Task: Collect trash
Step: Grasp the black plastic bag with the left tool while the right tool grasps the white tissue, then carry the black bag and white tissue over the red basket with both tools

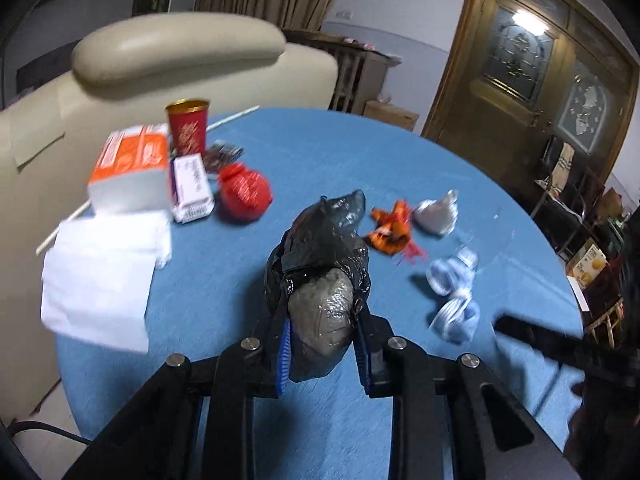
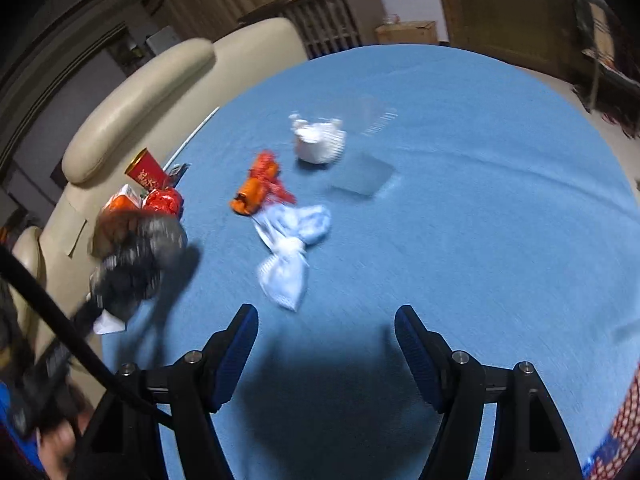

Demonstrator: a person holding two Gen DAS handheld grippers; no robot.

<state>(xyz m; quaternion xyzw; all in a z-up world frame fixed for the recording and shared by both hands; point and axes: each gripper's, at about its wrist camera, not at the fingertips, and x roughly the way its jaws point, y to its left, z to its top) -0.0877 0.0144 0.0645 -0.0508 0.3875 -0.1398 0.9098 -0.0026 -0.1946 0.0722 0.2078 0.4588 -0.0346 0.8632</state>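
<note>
My left gripper (image 1: 322, 330) was pinching a crinkly black plastic bag (image 1: 320, 264), lumpy and glossy, between its blue ribbed pads. My right gripper (image 2: 326, 344) was spread, nothing between the jaws. Just ahead of the right one lay a crumpled pale blue wrapper (image 2: 292, 248), beyond it an orange foil wrapper (image 2: 258, 186), then a white wad (image 2: 318, 142) and a flat clear plastic sheet (image 2: 362, 178). All sat on a round table under a blue cloth (image 2: 460, 240). Left of my left gripper: white paper sheets (image 1: 100, 268), orange-white box (image 1: 130, 168), red crumpled ball (image 1: 244, 192), red cup (image 1: 187, 126); only that view showed the carved wooden door (image 1: 520, 72). A cream leather chair (image 1: 180, 48) stood behind.
</note>
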